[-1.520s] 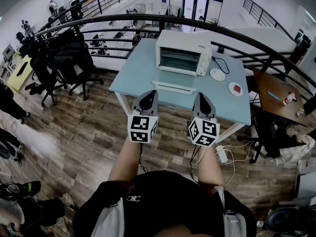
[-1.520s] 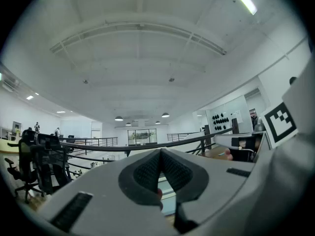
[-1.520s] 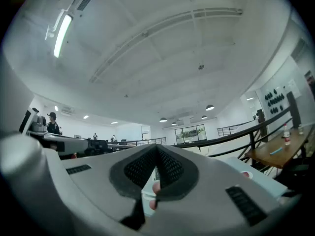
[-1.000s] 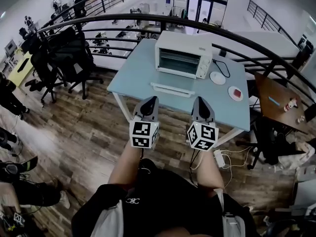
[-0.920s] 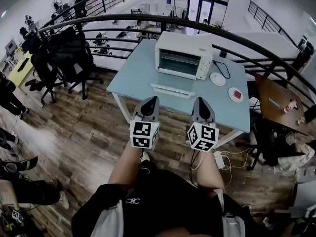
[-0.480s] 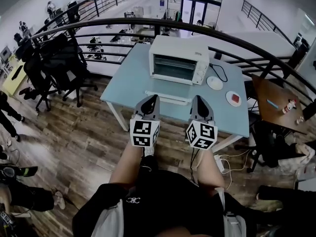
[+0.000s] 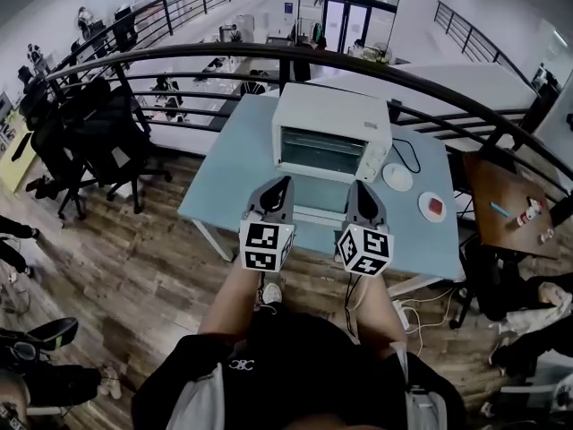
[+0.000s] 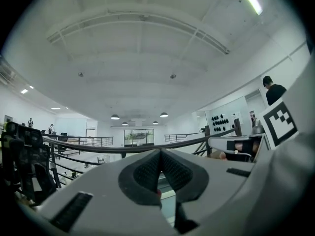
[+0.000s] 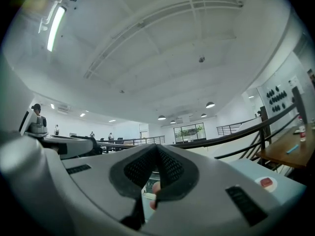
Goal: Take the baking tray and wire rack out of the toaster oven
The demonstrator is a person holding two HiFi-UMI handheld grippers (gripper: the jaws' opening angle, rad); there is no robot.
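A white toaster oven (image 7: pixel 332 135) stands on a light blue table (image 7: pixel 224 173), its glass door (image 7: pixel 320 193) folded down flat in front. Inside the cavity I make out only faint shelf lines; tray and rack cannot be told apart. My left gripper (image 7: pixel 280 184) and right gripper (image 7: pixel 360 189) are held level side by side over the table's near edge, tips just short of the door. Both are shut with nothing between the pads. In the left gripper view the left gripper (image 8: pixel 160 154) shows its pads meeting, and the right gripper (image 9: pixel 156 149) looks the same in its own view.
A white plate (image 7: pixel 397 179) and a plate with a red item (image 7: pixel 432 207) lie right of the oven, with a black cord behind. A dark railing (image 7: pixel 179 56) curves behind the table. Office chairs (image 7: pixel 89 133) stand left, a brown table (image 7: pixel 510 204) right.
The person has stepped toward the table: the oven looks larger and nearer. Both grippers moved forward together, from over the floor to the table's front edge, still shut.
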